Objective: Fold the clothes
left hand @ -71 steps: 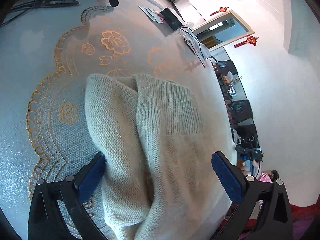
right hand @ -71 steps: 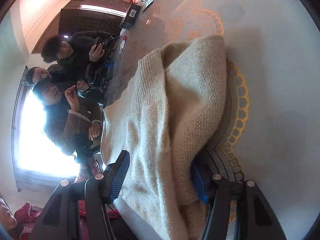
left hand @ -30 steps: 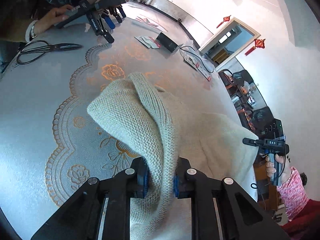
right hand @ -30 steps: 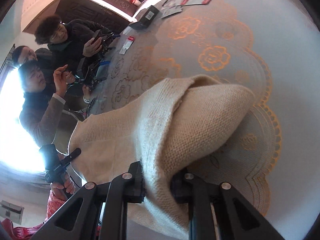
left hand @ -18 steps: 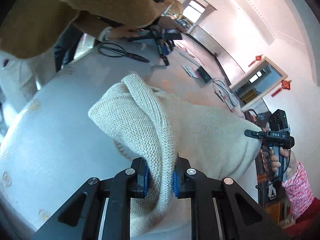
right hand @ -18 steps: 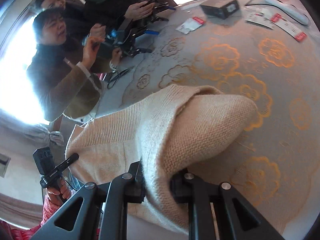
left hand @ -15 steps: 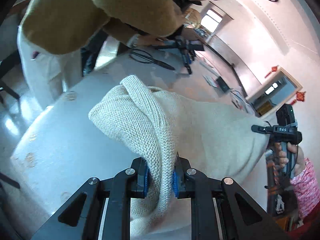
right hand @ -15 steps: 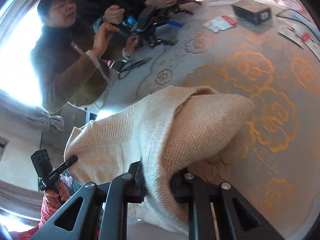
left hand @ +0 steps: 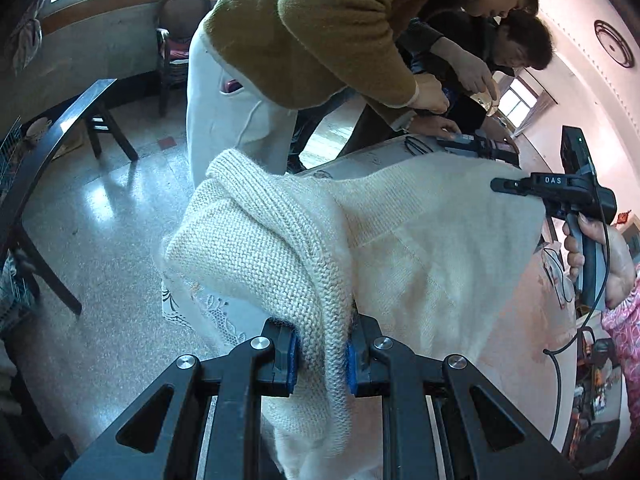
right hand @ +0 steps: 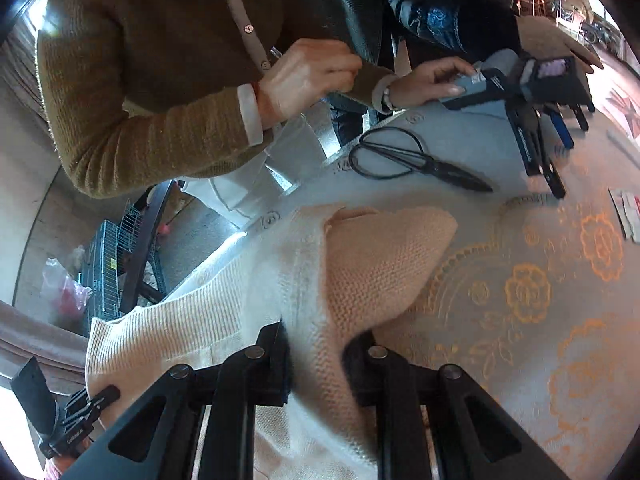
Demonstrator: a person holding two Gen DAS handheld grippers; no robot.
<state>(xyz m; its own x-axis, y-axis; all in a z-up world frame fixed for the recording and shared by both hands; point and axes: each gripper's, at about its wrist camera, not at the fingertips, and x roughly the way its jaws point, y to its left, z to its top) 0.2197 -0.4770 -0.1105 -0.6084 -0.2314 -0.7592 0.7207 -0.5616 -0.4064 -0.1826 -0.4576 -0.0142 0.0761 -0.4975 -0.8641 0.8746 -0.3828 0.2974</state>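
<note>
- Plainly, the left gripper (left hand: 320,354) has its jaws drawn narrow and clamped on a bunched fold of the cream knitted sweater (left hand: 420,248), right at the thick ribbed edge; the blue pads bite the knit from both sides.
- Likewise the right gripper (right hand: 316,364) has its jaws pinched close on another gathered edge of the same sweater (right hand: 376,264), so the garment hangs stretched between the two tools.
- The sweater looks soft, limp and fairly light: it sags and drapes between the grips, with part of it over the worktop (right hand: 540,320) and part seemingly past its edge. I judge it will stretch and slump rather than hold a crease, and the loose knit could snag on the pads.
- The ribbed hem or the seams look like the best holds, being thicker and less stretchy than the open knit.
- Hidden: the pinched cloth covers the inner pad faces, and the sweater's lower part runs out of frame below, so how many layers each grip holds cannot be told. Sleeves and neckline are not clear.
- Farther off, black scissors (right hand: 416,164) lie on the worktop beyond the sweater, near the edge.
- Beyond them, a person in an olive cardigan (right hand: 160,92) leans in; what the hands work on is partly cut off.
</note>
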